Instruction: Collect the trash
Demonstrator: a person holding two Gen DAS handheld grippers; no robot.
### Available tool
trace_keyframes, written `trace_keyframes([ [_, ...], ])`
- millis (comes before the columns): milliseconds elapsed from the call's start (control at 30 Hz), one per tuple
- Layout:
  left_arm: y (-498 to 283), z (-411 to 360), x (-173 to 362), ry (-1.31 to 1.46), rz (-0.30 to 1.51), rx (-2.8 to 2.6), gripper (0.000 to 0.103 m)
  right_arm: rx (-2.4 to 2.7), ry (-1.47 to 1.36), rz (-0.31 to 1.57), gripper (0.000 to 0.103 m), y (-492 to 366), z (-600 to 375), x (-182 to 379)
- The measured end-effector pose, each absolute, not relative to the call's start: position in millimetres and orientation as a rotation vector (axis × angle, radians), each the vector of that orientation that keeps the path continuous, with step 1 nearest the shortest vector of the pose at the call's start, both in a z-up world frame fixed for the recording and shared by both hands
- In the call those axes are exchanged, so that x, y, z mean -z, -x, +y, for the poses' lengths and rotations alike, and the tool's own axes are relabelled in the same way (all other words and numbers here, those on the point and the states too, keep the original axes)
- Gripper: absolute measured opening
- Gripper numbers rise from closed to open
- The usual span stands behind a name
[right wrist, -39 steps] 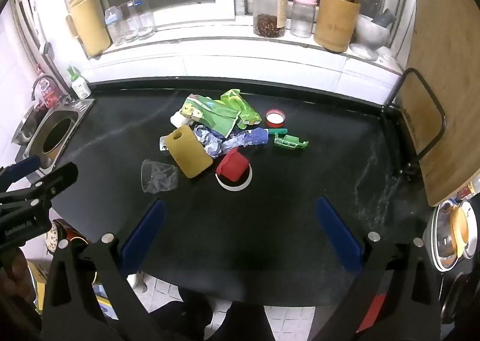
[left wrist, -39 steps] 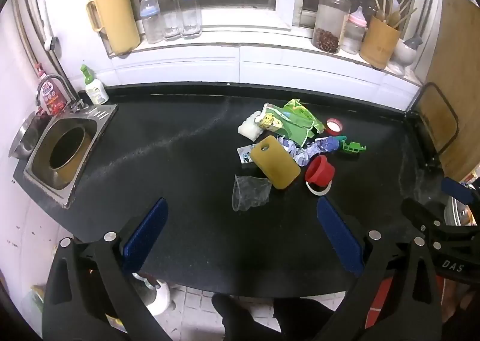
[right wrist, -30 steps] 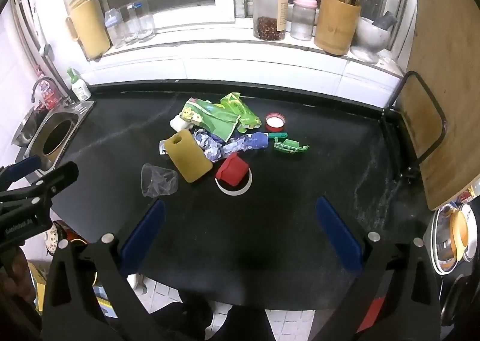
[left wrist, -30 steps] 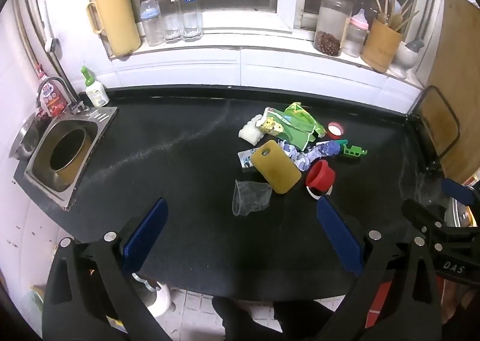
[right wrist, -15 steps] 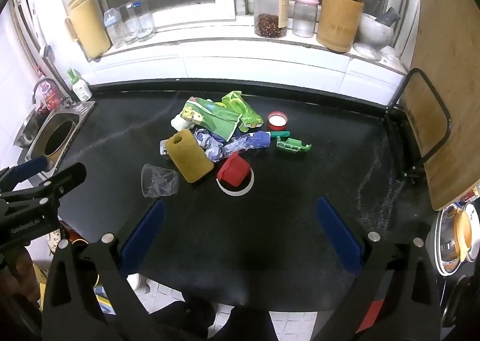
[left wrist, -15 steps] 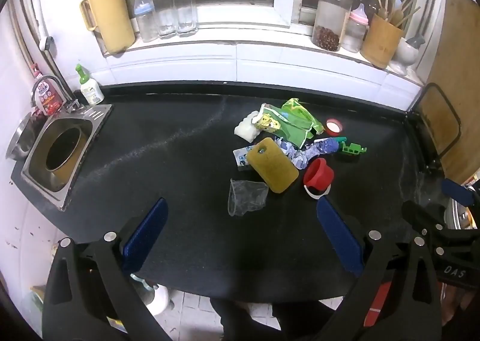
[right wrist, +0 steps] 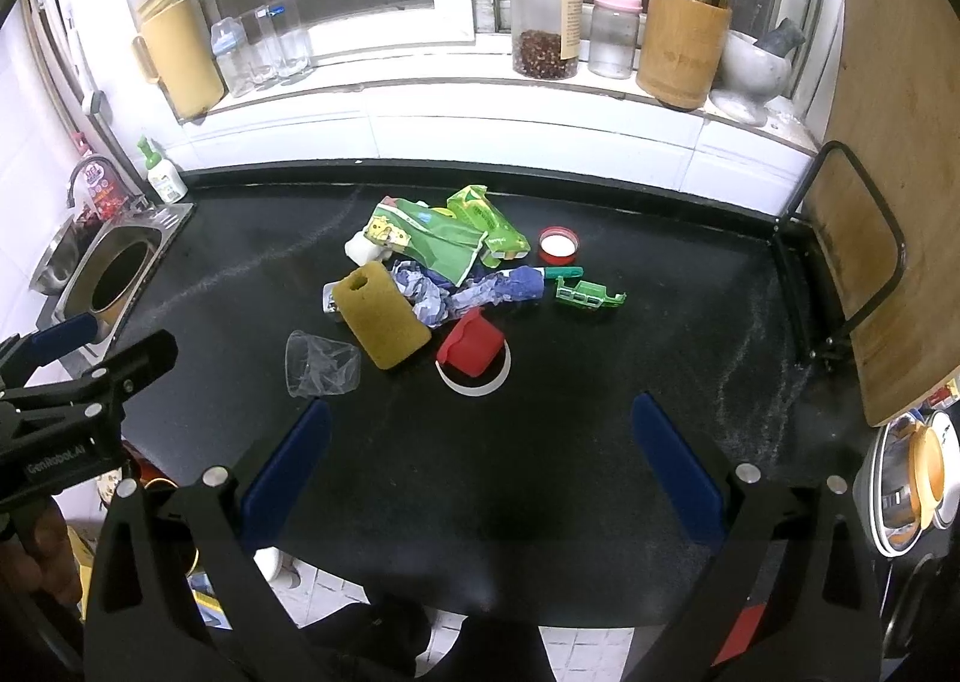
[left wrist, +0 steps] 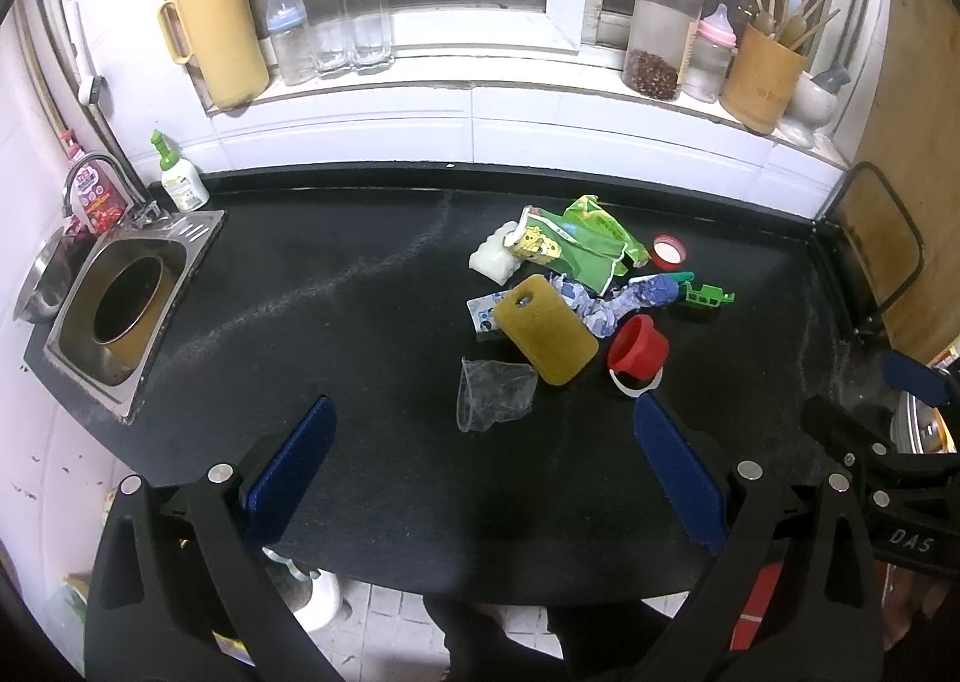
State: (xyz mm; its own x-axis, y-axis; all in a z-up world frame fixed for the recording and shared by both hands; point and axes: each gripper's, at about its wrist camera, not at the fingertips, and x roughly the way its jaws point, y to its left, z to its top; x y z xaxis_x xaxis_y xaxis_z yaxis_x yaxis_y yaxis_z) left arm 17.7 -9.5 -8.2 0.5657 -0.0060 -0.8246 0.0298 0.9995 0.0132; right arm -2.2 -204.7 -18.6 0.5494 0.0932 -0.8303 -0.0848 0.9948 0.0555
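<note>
I have the left tool (left wrist: pixel 480 460) and right tool (right wrist: pixel 480 457) spread wide, gripping nothing, above the near edge of the black surface (right wrist: pixel 600 412). The trash pile (right wrist: pixel 444 286) lies mid-surface; a crumpled clear cup (right wrist: pixel 321 364) sits nearest.

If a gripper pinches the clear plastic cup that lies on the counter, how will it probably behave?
The clear plastic cup already looks crumpled and thin, so it will probably cave in between the fingers rather than resist. It seems very light, so a push may slide it across the black counter. Lying on its side, it might also roll a little, though the creases should limit that.
</note>
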Motion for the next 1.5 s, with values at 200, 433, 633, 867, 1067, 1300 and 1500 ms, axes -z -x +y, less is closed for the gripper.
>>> trace_keyframes([
  [200, -17, -7, 9, -0.028, 0.974, 0.023, 0.096, -0.107, -0.015, 0.982, 0.097, 2, -204, 17],
  [433, -17, -7, 9, -0.027, 0.975, 0.023, 0.096, -0.109, -0.015, 0.979, 0.097, 3, -205, 17],
  [633, -17, -7, 9, -0.029, 0.975, 0.022, 0.096, -0.109, -0.014, 0.976, 0.097, 3, -204, 16],
  [867, -19, -6, 10, -0.030, 0.979, 0.023, 0.096, -0.109, -0.013, 0.977, 0.097, 2, -204, 16],
  [1067, -26, 3, 21, -0.034, 1.001, 0.011, 0.096, -0.108, -0.020, 0.985, 0.097, -2, -205, 17],
  [1300, -39, 24, 72, 0.002, 1.059, 0.037, 0.096, -0.118, -0.053, 0.994, 0.097, -25, -223, 38],
  [1500, -62, 25, 133, 0.048, 1.122, 0.067, 0.096, -0.116, -0.047, 1.039, 0.097, -61, -243, 82],
])
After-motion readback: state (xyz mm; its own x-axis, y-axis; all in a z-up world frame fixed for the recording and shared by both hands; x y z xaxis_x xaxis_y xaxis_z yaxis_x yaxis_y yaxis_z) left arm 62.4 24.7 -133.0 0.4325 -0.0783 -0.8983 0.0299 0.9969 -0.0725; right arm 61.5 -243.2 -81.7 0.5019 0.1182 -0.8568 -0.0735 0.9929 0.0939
